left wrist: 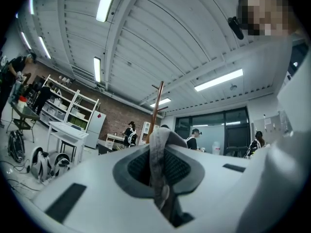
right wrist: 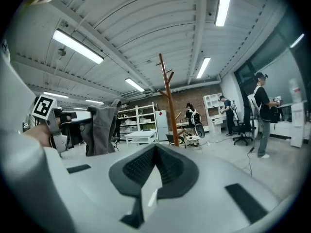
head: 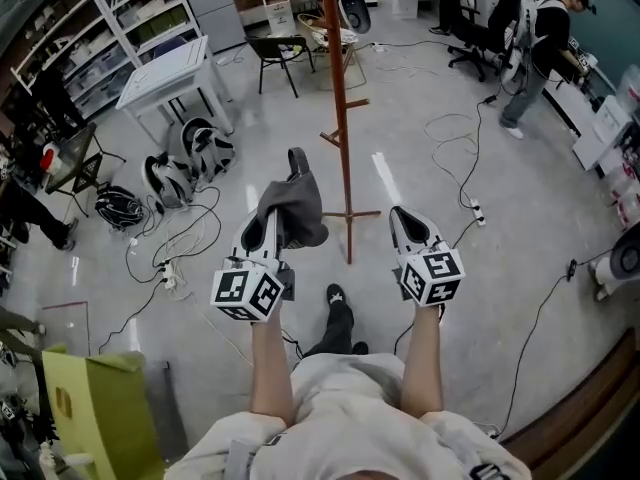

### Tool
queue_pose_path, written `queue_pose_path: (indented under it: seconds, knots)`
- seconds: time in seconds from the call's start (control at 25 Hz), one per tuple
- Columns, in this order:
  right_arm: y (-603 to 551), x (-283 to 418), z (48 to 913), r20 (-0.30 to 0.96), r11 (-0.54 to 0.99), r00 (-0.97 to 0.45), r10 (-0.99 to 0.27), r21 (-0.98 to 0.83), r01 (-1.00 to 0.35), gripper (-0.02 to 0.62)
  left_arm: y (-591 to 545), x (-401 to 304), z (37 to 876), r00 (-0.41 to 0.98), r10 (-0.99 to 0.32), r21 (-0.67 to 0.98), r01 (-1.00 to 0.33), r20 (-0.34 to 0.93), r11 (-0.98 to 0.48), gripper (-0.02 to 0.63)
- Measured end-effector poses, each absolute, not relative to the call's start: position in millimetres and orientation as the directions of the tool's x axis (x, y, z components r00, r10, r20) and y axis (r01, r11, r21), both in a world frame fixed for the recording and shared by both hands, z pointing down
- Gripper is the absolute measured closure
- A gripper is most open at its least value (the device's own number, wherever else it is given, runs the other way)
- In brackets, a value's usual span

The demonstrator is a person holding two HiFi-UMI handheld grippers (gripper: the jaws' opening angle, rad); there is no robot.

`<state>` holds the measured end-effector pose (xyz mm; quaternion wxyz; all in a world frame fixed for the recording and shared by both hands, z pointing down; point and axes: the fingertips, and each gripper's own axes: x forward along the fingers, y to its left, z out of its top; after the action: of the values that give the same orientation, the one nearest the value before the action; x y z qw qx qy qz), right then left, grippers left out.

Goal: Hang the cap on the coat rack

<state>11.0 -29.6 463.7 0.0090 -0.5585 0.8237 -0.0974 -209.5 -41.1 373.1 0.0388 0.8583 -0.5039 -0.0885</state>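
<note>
Since the cap (head: 296, 208) must hang free for hooking, left gripper (head: 268, 233) pinches its fabric edge, holding it up before the coat rack (head: 340, 108); right gripper (head: 412, 230) closed, empty, alongside, likely spare.

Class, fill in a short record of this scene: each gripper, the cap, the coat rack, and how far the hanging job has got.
Left gripper: shut on the cap
Right gripper: shut, nothing between its jaws
Cap: grey, hanging from the left gripper, apart from the rack
Coat rack: brown pole with pegs, upright on the floor, ahead of both grippers
Job status: cap not yet on the rack
</note>
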Motion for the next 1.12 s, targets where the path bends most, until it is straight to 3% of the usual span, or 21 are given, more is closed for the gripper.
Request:
queue_pose_path:
  seconds: [1.12]
  knots:
    - [-189.7, 33.6, 459.3, 0.112, 0.346, -0.358, -0.927, -0.111, -0.932, 0.594, -224.9, -176.8, 347.2, 0.526, -0.833, 0.203, -0.808, -0.171, -0.552, 0.581]
